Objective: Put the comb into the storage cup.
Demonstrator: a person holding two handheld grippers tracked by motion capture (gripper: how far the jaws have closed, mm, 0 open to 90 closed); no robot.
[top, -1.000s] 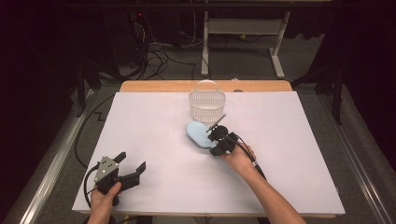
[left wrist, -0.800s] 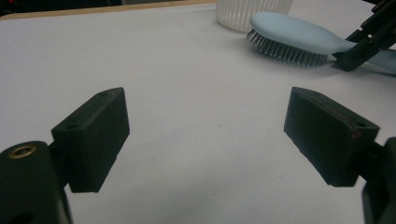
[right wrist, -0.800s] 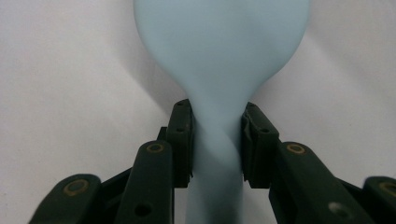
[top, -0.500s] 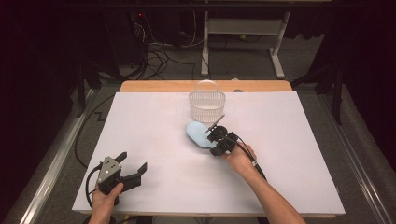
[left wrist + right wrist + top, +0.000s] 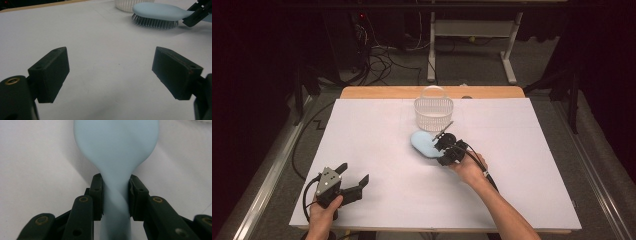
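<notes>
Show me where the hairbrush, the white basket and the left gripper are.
hairbrush [image 5: 424, 142], high view, on its pale blue back.
white basket [image 5: 433, 114], high view, on its ribbed side wall.
left gripper [image 5: 353, 178], high view, between its open jaw tips.

One light-blue hairbrush [image 5: 426, 143], one white basket [image 5: 433, 109], apparently empty, and two grippers [image 5: 447, 148].

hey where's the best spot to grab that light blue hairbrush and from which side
Take the hairbrush at its narrow neck, where the wide head tapers into the handle, coming in from the handle end with one jaw on each side. It lies bristles down, so the slim neck fits between the pads. The right gripper is shut on it there.
</notes>
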